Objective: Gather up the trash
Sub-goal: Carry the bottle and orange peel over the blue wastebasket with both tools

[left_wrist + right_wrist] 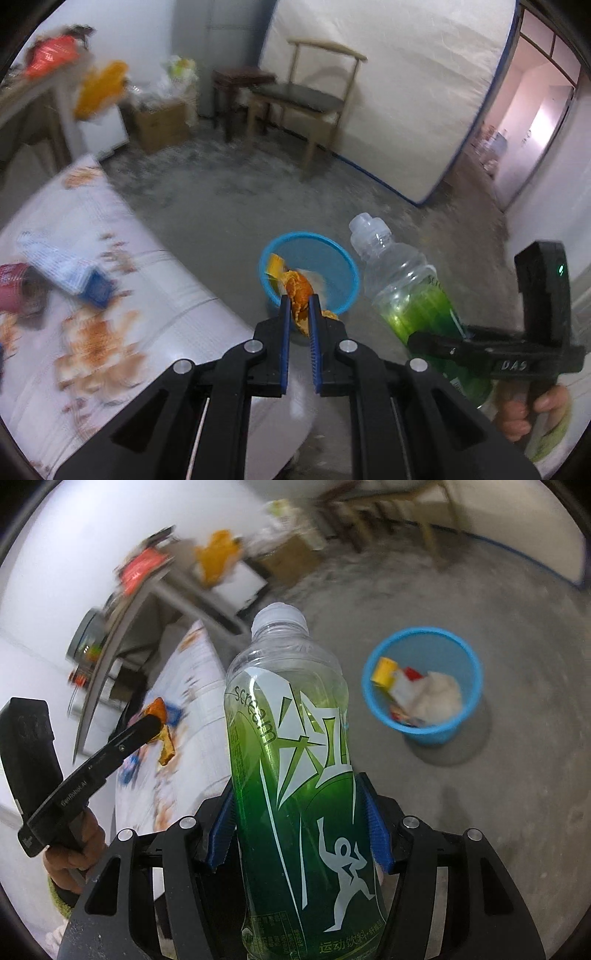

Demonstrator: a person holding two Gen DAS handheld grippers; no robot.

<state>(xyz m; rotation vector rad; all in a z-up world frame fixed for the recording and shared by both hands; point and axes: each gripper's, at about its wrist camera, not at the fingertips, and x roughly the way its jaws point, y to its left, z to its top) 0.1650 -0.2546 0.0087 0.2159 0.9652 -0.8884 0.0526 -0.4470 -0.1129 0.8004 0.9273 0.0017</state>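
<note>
Left wrist: left gripper [299, 301] clamps one orange peel [300, 291]; one blue bin [309, 271] sits just beyond its tips, yellow scrap inside. One bottle [402, 280] to its right, in the right gripper.

Right wrist: right gripper [299, 834] squeezes the bottle [295, 760], green liquid inside. Bin [422, 681] ahead-right holds a yellow box, wrappers, white paper.

We see a dim, soft indoor light, brightest through the doorway [532, 122]; motion blur smears the worktop [92, 295] and background, and fisheye bending darkens the corners
</note>
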